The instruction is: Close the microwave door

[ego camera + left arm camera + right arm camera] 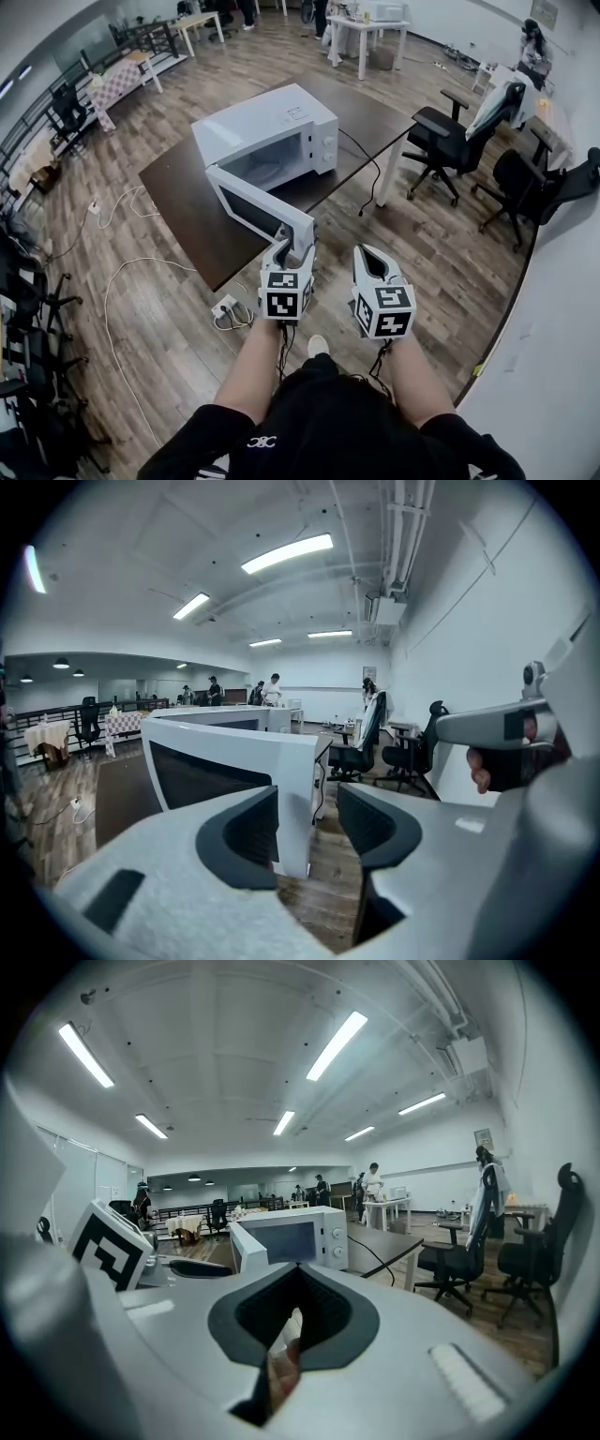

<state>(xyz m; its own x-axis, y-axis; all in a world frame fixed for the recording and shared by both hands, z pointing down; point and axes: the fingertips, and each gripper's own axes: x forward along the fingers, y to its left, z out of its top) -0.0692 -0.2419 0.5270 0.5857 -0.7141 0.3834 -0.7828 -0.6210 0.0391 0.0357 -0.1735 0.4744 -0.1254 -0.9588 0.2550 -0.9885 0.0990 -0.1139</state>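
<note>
A white microwave (272,131) stands on a dark table (178,183). Its door (258,208) hangs wide open, swung out past the table's near edge toward me. My left gripper (289,248) is at the door's free end. In the left gripper view the door (225,761) fills the left side, and its end edge stands in the gap of the left gripper (307,819); the pads (253,832) do not press on it. My right gripper (368,255) hovers beside it to the right, shut and empty. In the right gripper view the right gripper (300,1269) points toward the microwave (300,1237).
A black cable (367,173) runs from the microwave over the table's right edge. Black office chairs (445,141) stand to the right. A power strip (225,307) and cords lie on the wooden floor at the left. White tables (366,28) stand at the back.
</note>
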